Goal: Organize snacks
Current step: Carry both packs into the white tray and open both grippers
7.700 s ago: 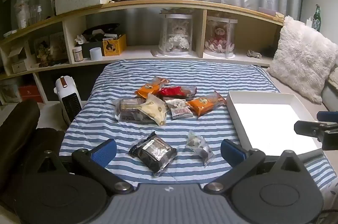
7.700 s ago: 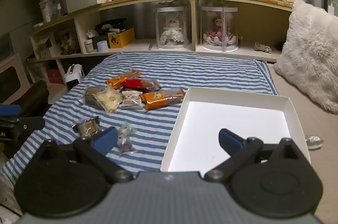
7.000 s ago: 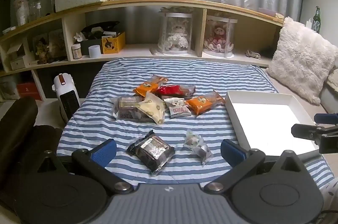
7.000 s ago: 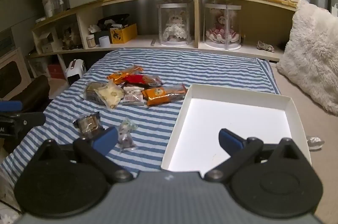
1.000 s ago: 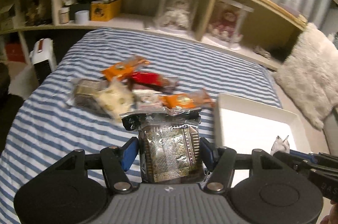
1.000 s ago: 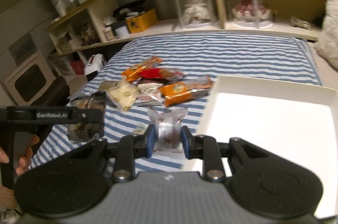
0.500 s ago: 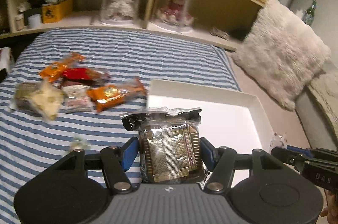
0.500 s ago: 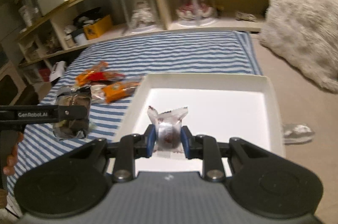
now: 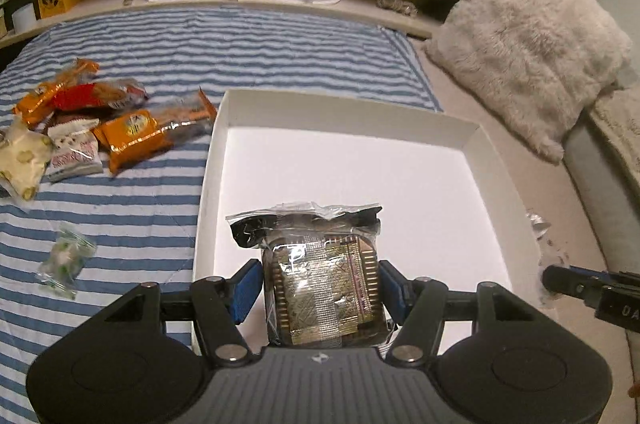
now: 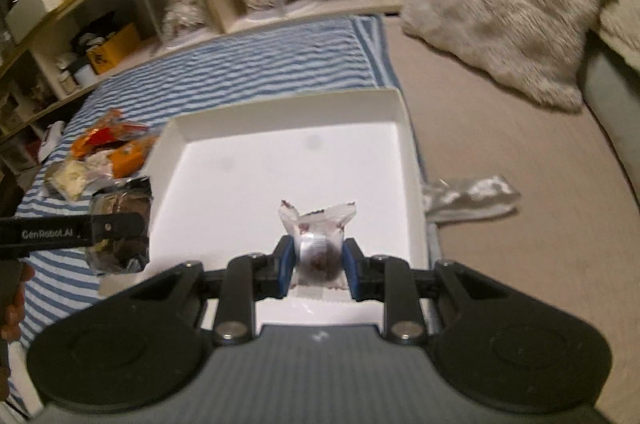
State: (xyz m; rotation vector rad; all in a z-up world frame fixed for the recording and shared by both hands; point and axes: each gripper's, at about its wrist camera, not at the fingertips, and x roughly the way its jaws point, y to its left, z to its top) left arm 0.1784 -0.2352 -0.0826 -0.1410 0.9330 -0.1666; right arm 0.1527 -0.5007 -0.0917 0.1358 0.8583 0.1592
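Now both snacks hang over the white tray, neither let go yet.

From the left wrist view, the left hand-held gripper (image 9: 320,288) is clamped on a foil-wrapped biscuit pack (image 9: 322,284) above the tray (image 9: 472,134)'s near edge at 6 o'clock; the remaining snacks (image 9: 132,134) lie on the striped bed (image 9: 260,44) at 9 o'clock. From the right wrist view, blurred, the right hand-held gripper (image 10: 316,264) is clamped on a small clear-wrapped sweet (image 10: 318,240), seemingly over the tray's near edge. Releasing this close to the rim could drop either snack outside, and the two grippers, near each other, might collide.
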